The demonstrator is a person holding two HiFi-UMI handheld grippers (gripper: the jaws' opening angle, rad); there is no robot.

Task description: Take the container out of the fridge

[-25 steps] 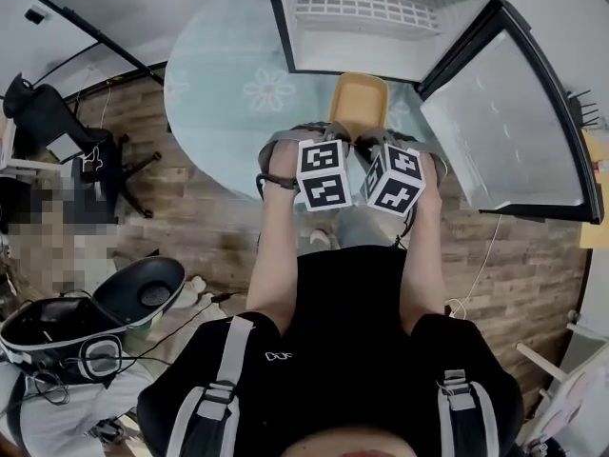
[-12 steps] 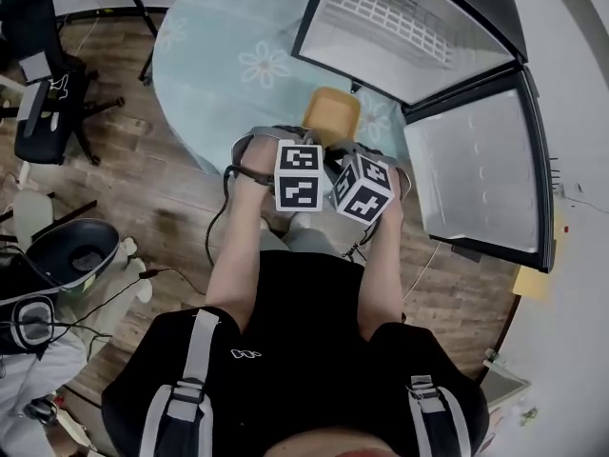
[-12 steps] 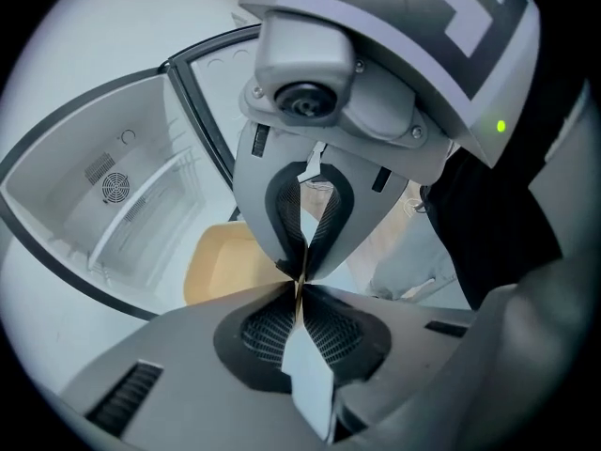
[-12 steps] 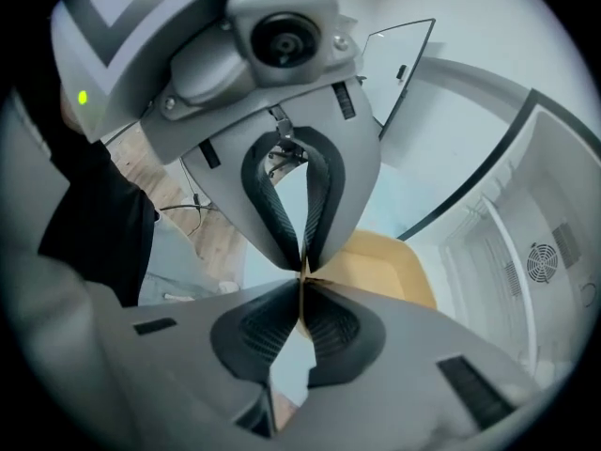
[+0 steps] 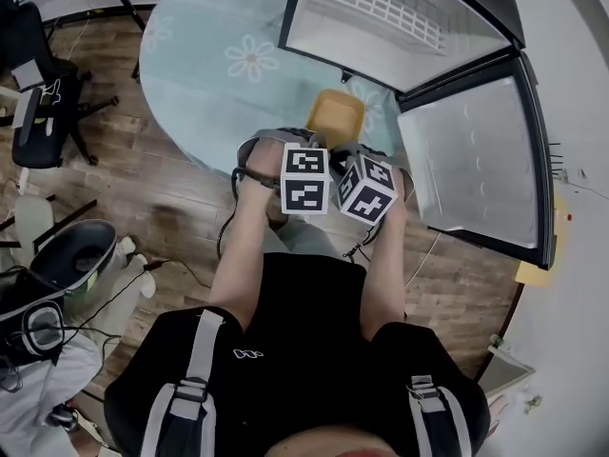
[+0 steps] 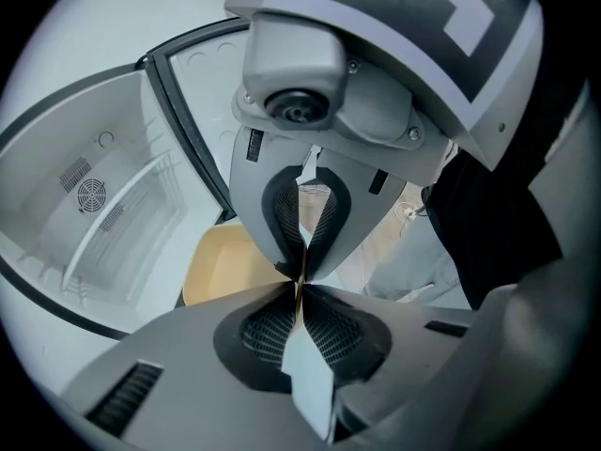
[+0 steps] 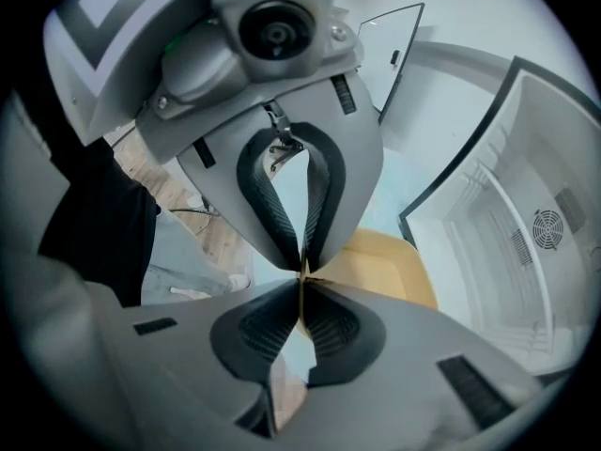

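We hold the container outside the fridge, near its front edge and above the rug. The door stands wide at right, and wood floor lies open at left. The left gripper and right gripper sit side by side, each clamped on the container's near rim.
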